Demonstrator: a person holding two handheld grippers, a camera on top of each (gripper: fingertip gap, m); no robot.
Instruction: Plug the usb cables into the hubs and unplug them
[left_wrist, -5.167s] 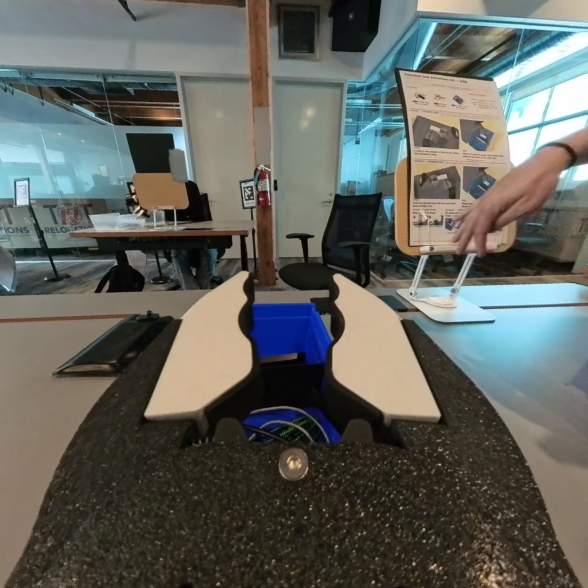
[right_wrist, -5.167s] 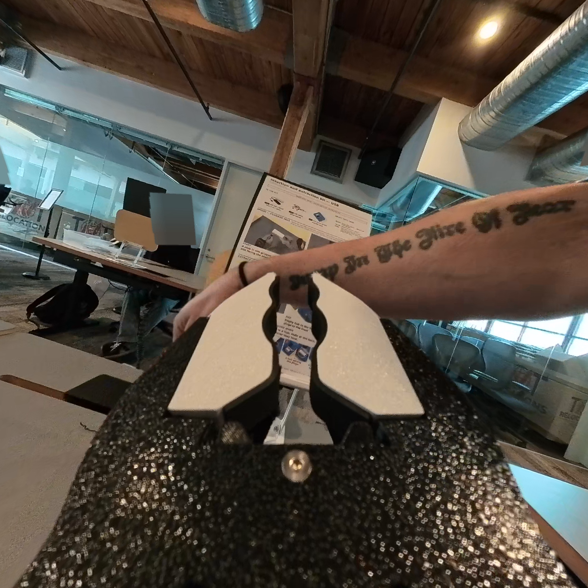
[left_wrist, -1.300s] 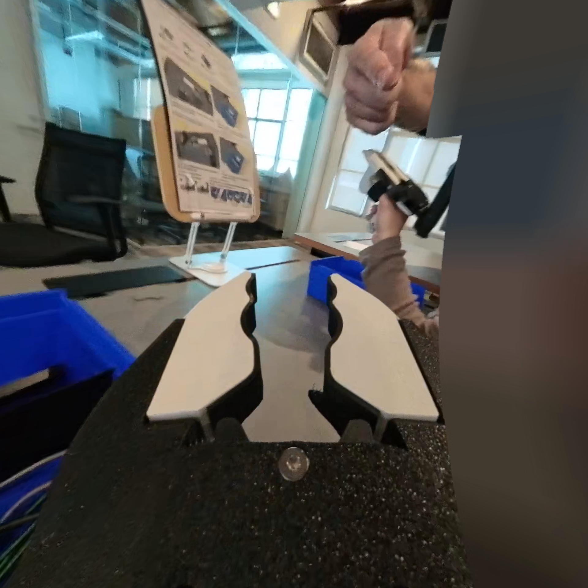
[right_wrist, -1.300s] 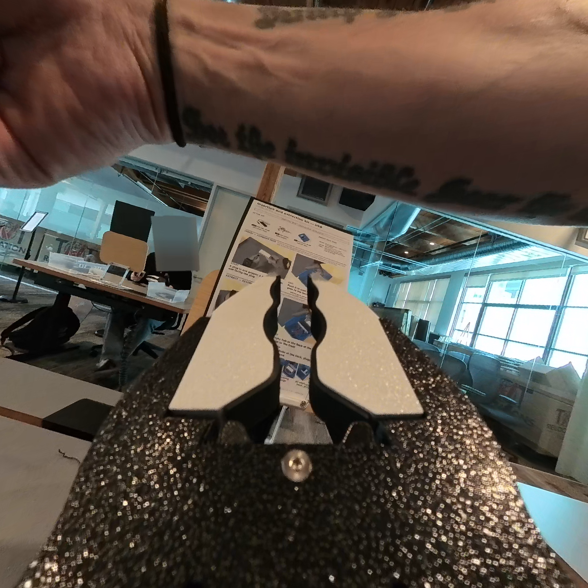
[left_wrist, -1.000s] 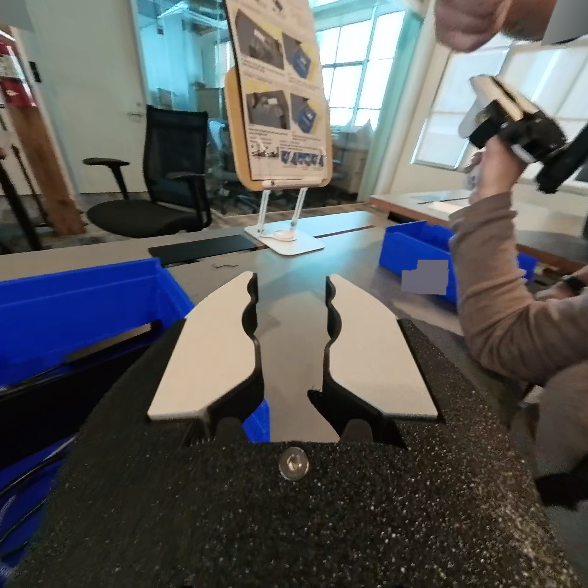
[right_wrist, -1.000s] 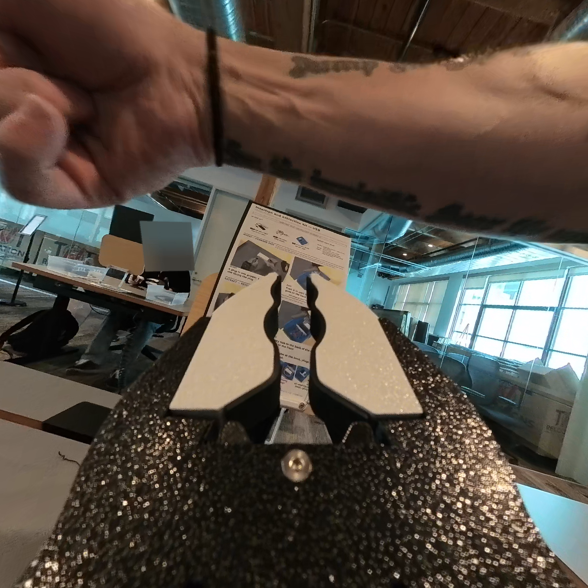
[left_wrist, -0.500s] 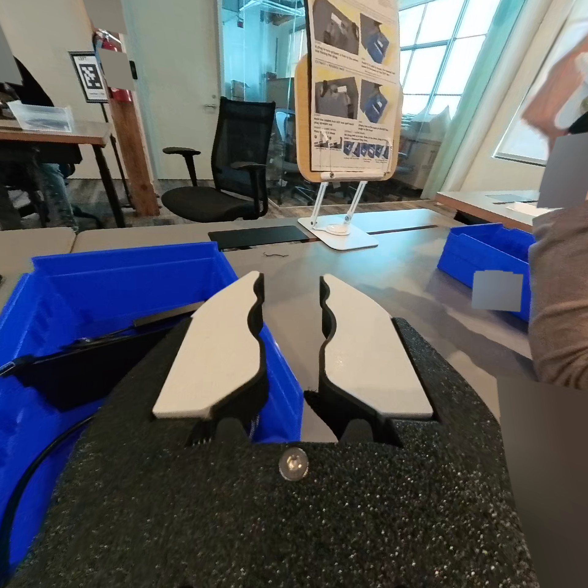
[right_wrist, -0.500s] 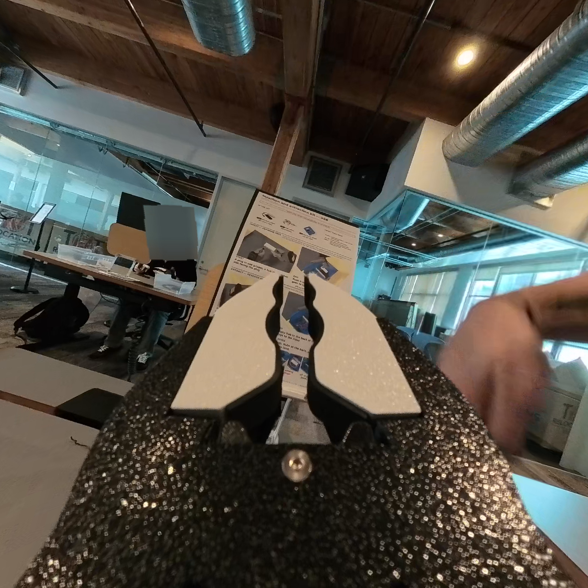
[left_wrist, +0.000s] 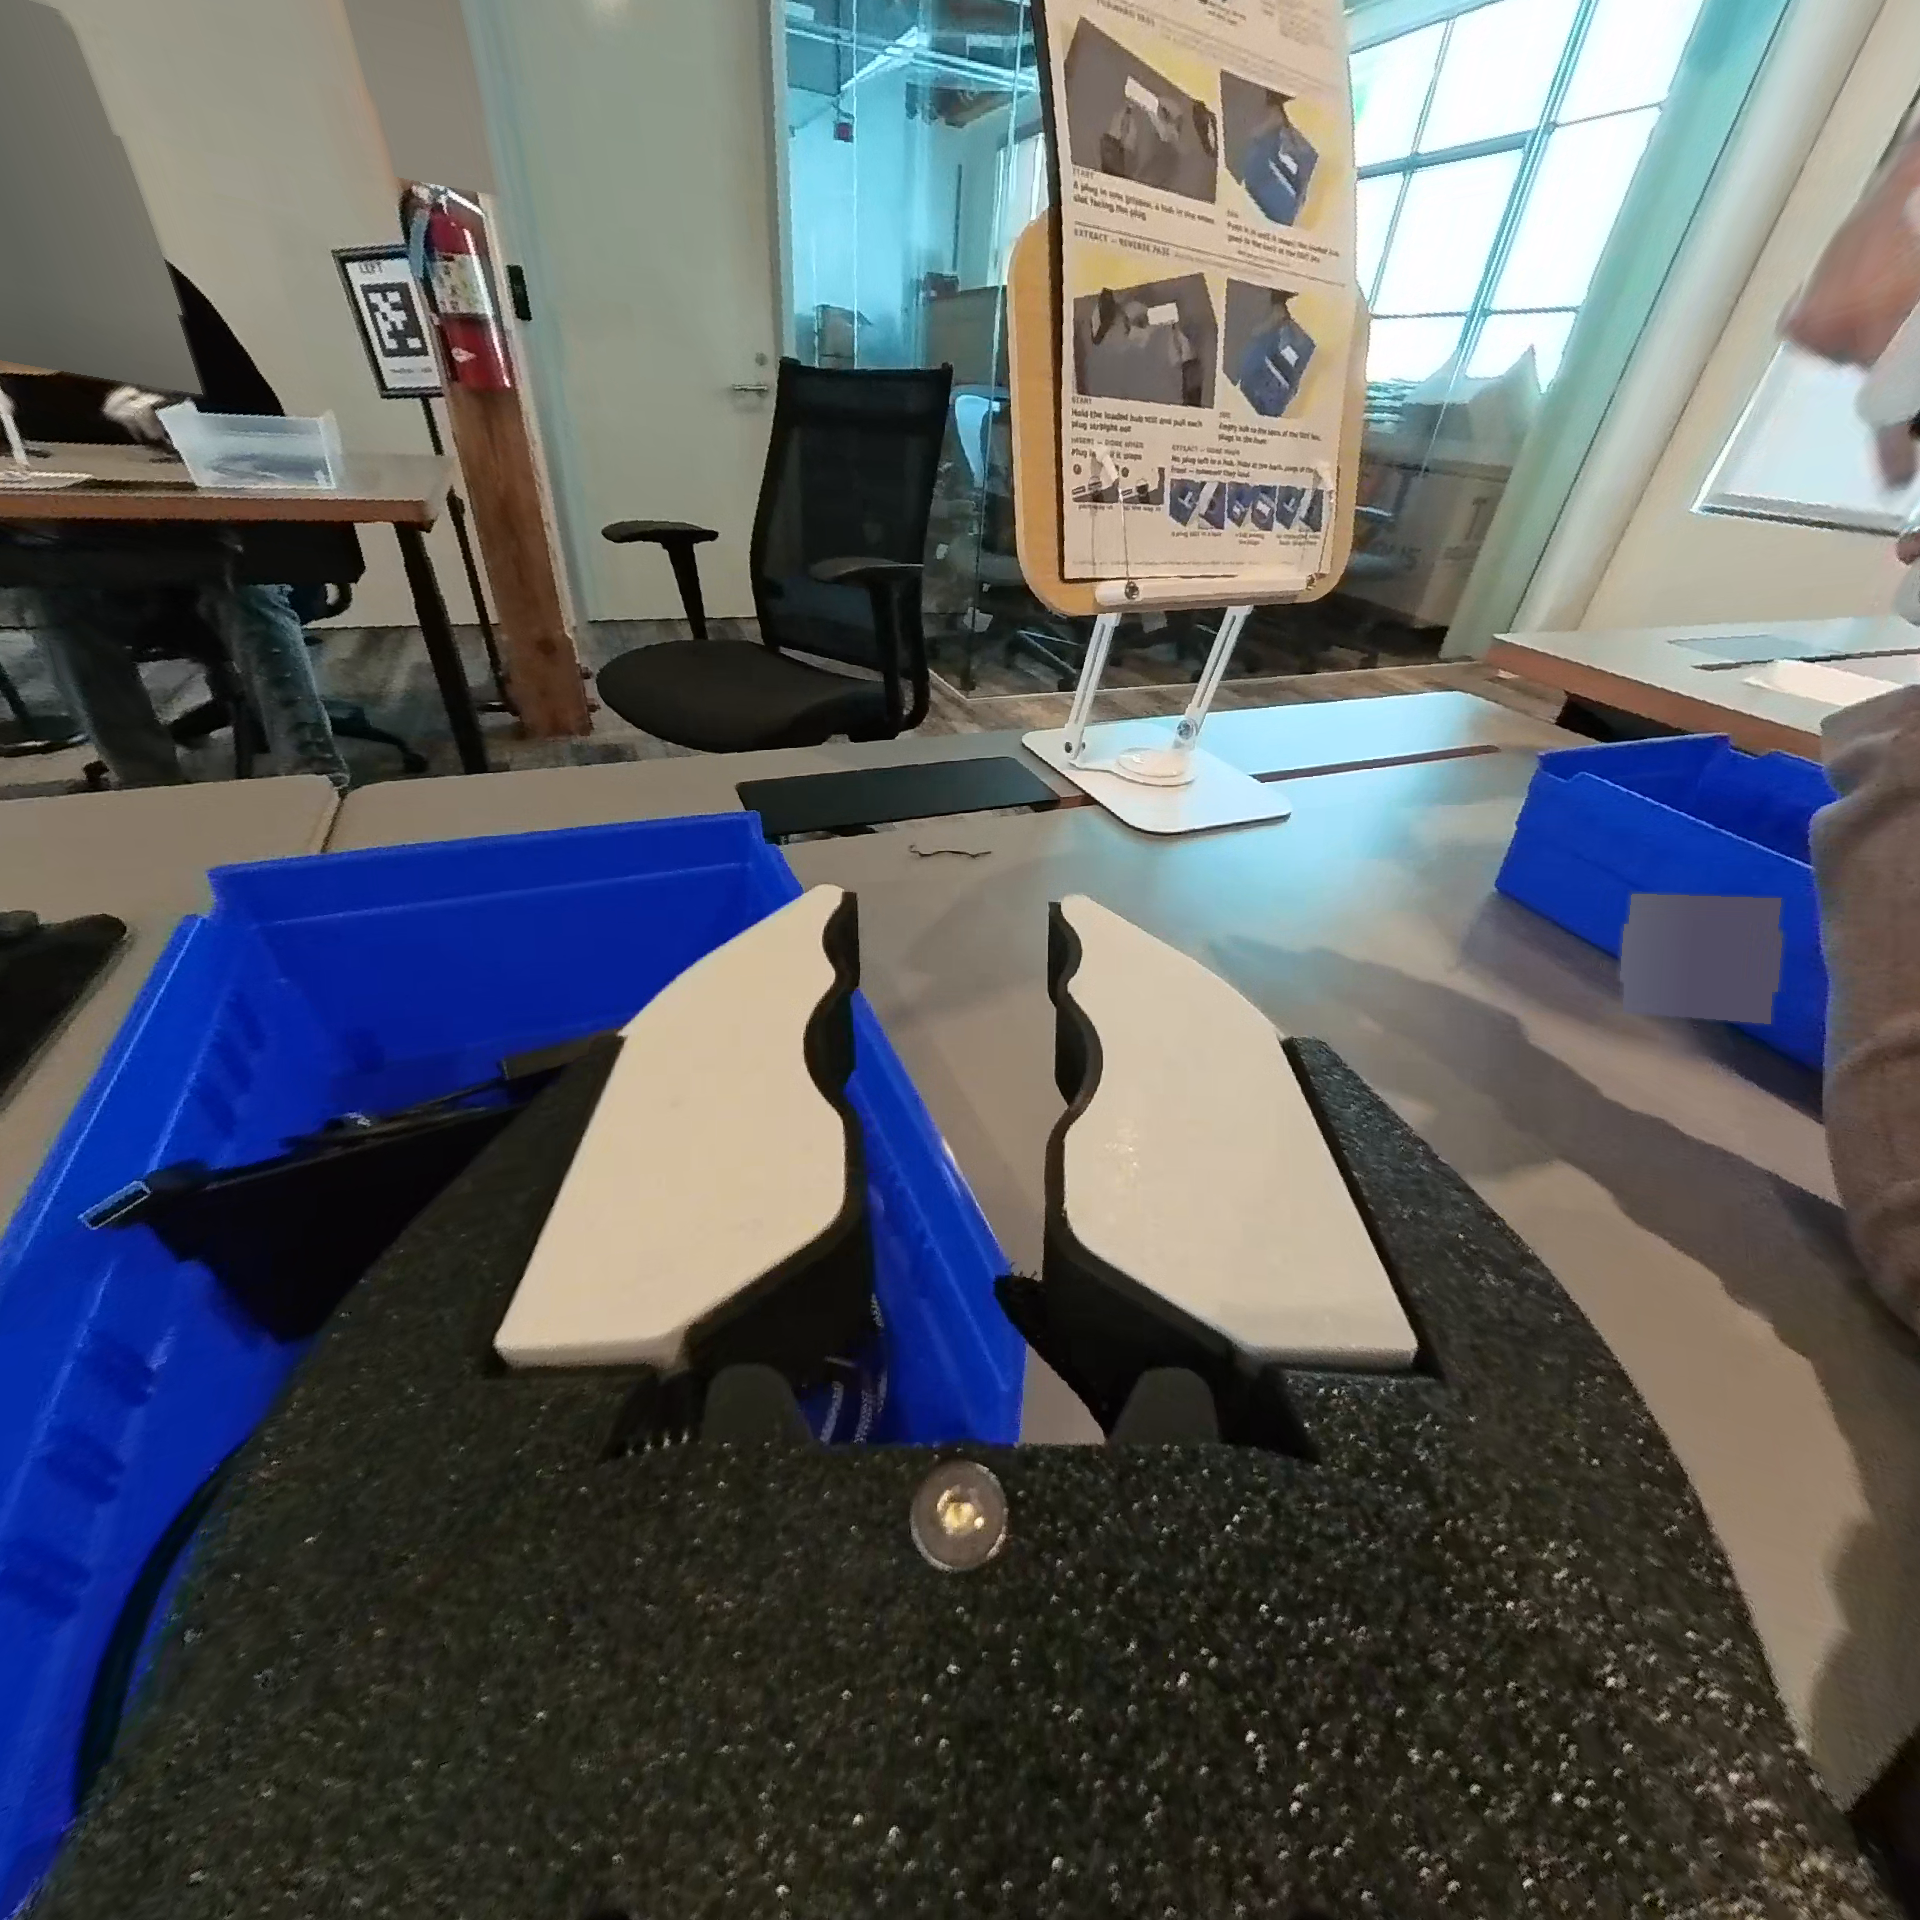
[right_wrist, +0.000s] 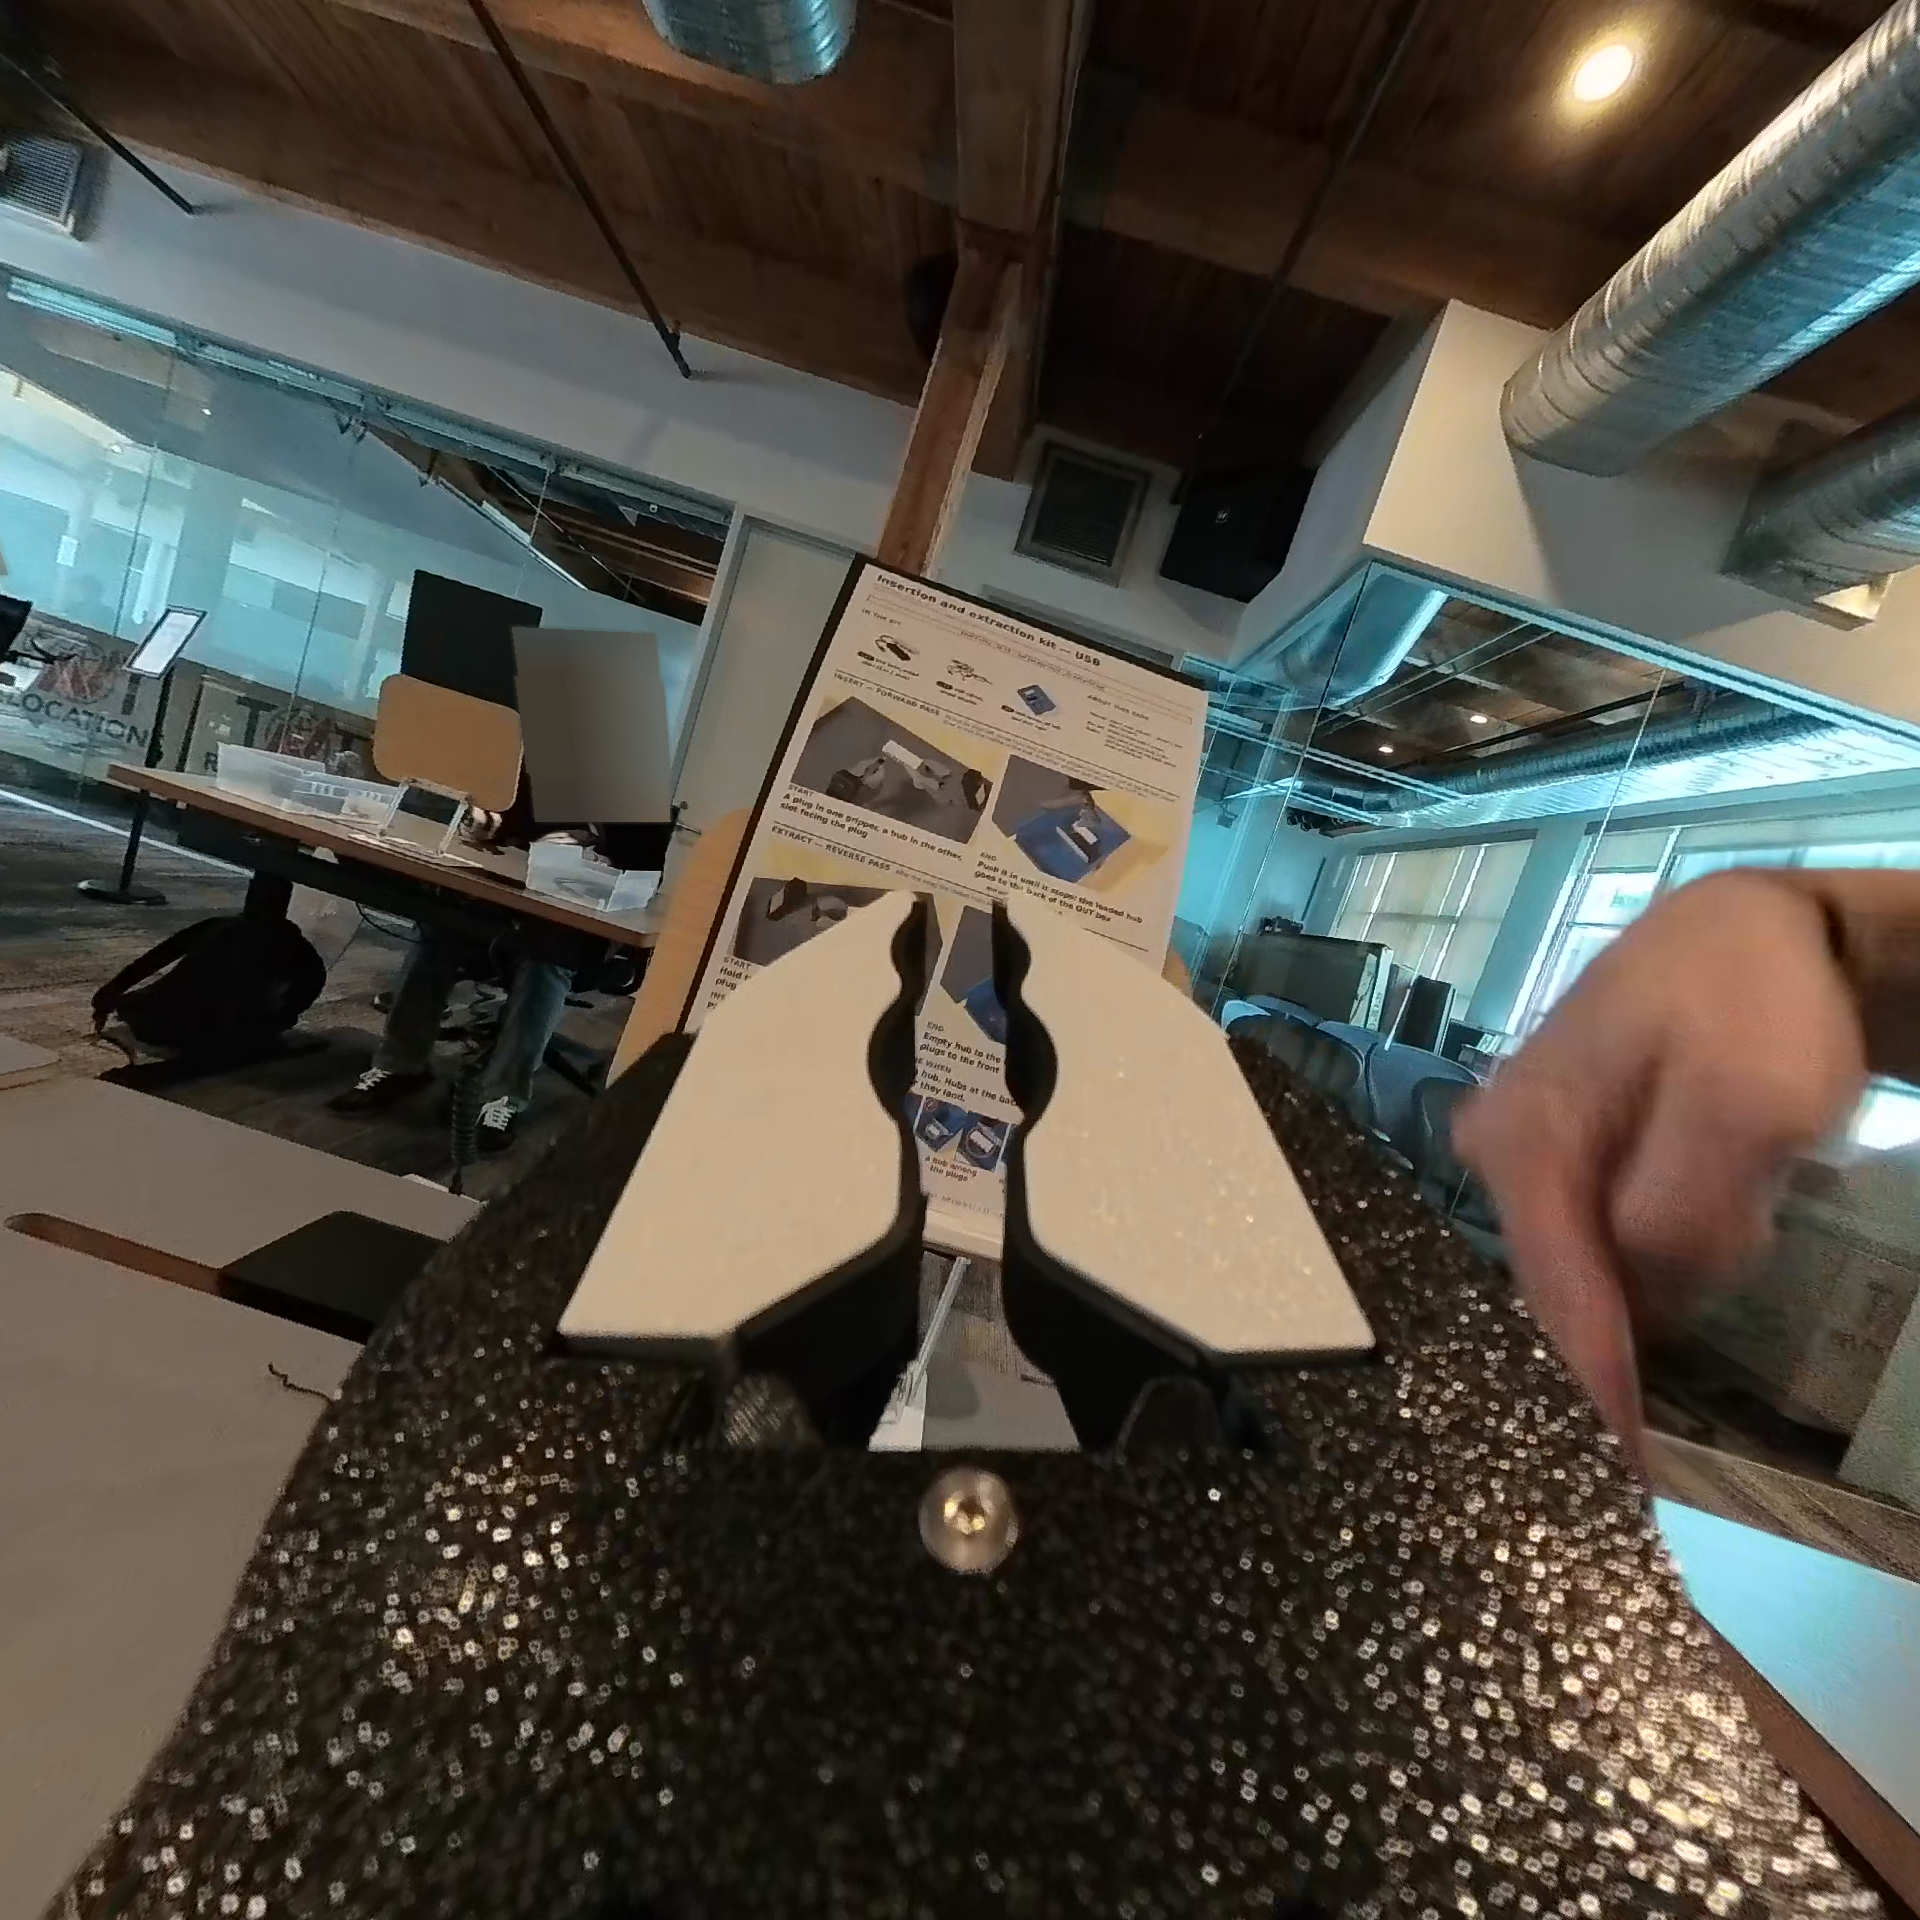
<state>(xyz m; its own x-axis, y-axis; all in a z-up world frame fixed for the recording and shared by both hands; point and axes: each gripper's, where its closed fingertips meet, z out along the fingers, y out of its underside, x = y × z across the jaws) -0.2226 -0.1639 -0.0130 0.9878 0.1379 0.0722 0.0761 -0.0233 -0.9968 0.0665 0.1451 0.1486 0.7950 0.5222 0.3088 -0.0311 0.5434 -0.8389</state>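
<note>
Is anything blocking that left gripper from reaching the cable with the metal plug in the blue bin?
Nothing visible does. The left gripper is open and empty above the blue bin's right wall, and the cable plug lies uncovered inside the open-topped bin, to its left.

Open-plan office, glass partitions (right_wrist: 312, 582), mesh desk chair (left_wrist: 831, 582), work tables (left_wrist: 208, 499), exposed ducts (right_wrist: 1714, 239), timber ceiling (right_wrist: 1143, 135)

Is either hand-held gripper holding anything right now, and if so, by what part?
Nothing is held. The left hand-held gripper is open and empty above the blue bin; the right hand-held gripper has a narrow empty gap.
</note>
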